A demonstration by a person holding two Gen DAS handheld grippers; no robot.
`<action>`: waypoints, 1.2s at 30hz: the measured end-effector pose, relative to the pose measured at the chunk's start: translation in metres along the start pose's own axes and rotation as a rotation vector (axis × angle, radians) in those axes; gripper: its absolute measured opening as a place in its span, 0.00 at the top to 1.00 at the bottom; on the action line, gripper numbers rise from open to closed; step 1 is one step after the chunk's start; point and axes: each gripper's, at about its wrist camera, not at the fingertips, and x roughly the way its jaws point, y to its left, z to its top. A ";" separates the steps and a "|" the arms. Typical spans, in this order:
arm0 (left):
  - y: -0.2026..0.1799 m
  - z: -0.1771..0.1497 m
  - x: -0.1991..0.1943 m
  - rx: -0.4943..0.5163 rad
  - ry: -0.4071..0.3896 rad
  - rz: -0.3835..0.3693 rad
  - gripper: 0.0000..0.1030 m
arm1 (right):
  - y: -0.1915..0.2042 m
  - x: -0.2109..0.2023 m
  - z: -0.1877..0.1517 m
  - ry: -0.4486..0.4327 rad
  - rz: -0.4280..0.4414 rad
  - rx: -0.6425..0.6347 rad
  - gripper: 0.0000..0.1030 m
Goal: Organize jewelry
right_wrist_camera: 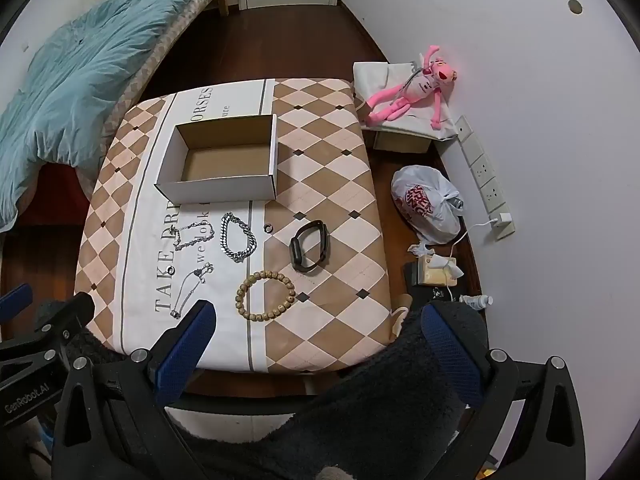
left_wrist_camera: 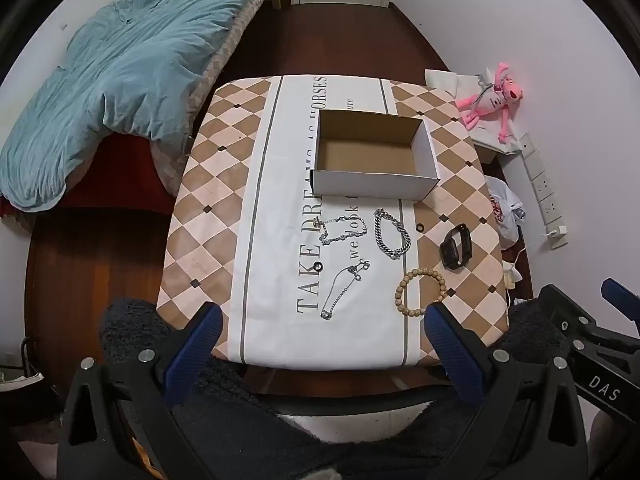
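Note:
An open empty cardboard box (left_wrist_camera: 374,154) (right_wrist_camera: 224,160) stands on the checkered table (left_wrist_camera: 208,200) (right_wrist_camera: 332,184). In front of it lie a thin silver chain (left_wrist_camera: 344,230) (right_wrist_camera: 193,236), a thick silver chain bracelet (left_wrist_camera: 392,234) (right_wrist_camera: 238,236), a black wristband (left_wrist_camera: 456,248) (right_wrist_camera: 310,246), a wooden bead bracelet (left_wrist_camera: 420,288) (right_wrist_camera: 265,296), a thin necklace (left_wrist_camera: 342,290) (right_wrist_camera: 190,290) and two small black rings (left_wrist_camera: 319,267) (left_wrist_camera: 419,227). My left gripper (left_wrist_camera: 322,320) and right gripper (right_wrist_camera: 316,320) are both open and empty, above the table's near edge.
A bed with a teal blanket (left_wrist_camera: 120,72) (right_wrist_camera: 76,72) lies to the left. A pink plush toy (left_wrist_camera: 490,98) (right_wrist_camera: 412,96), a white plastic bag (right_wrist_camera: 428,204), a power strip (right_wrist_camera: 486,180) and small clutter sit on the floor to the right, along the wall.

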 end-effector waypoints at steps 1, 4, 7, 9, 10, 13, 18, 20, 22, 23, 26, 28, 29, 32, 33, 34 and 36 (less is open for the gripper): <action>0.000 0.000 0.000 0.000 -0.002 0.001 0.00 | 0.000 0.000 0.000 0.000 0.003 0.001 0.00; 0.000 0.000 -0.002 0.001 -0.006 0.005 0.00 | -0.001 -0.001 0.000 -0.001 0.000 -0.001 0.00; 0.000 0.000 -0.001 0.002 -0.005 0.006 0.00 | -0.001 -0.001 -0.001 -0.004 -0.005 -0.001 0.00; -0.001 -0.002 -0.001 0.004 -0.008 0.007 0.00 | -0.001 -0.002 -0.001 -0.004 -0.005 0.000 0.00; -0.001 -0.002 -0.002 0.006 -0.010 0.009 0.00 | -0.001 -0.002 -0.001 -0.006 -0.007 0.000 0.00; -0.001 -0.001 -0.004 0.005 -0.012 0.007 0.00 | -0.002 -0.003 0.000 -0.008 -0.009 0.000 0.00; -0.001 0.000 -0.006 0.003 -0.013 0.007 0.00 | -0.003 -0.004 0.000 -0.009 -0.009 0.001 0.00; -0.002 0.000 -0.006 0.003 -0.014 0.010 0.00 | -0.003 -0.004 0.000 -0.009 -0.009 -0.001 0.00; -0.001 -0.001 -0.006 0.004 -0.015 0.009 0.00 | -0.003 -0.004 0.000 -0.009 -0.008 -0.002 0.00; -0.001 -0.001 -0.006 0.004 -0.016 0.009 0.00 | -0.003 -0.005 0.000 -0.010 -0.009 -0.002 0.00; -0.001 0.002 -0.009 0.003 -0.018 0.011 0.00 | -0.003 -0.005 0.000 -0.011 -0.009 -0.002 0.00; 0.000 0.001 -0.011 -0.001 -0.020 0.013 0.00 | -0.003 -0.005 0.000 -0.011 -0.010 -0.001 0.00; 0.000 0.001 -0.012 -0.002 -0.021 0.013 0.00 | -0.003 -0.005 0.000 -0.011 -0.008 -0.002 0.00; 0.002 0.001 -0.011 -0.005 -0.025 0.014 0.00 | -0.003 -0.005 0.000 -0.012 -0.009 -0.002 0.00; 0.002 0.001 -0.011 -0.006 -0.026 0.014 0.00 | -0.003 -0.005 0.000 -0.012 -0.008 -0.001 0.00; 0.002 0.001 -0.011 -0.007 -0.026 0.014 0.00 | -0.003 -0.006 0.000 -0.013 -0.009 -0.001 0.00; 0.003 0.001 -0.011 -0.006 -0.025 0.013 0.00 | -0.003 -0.006 0.000 -0.012 -0.008 -0.001 0.00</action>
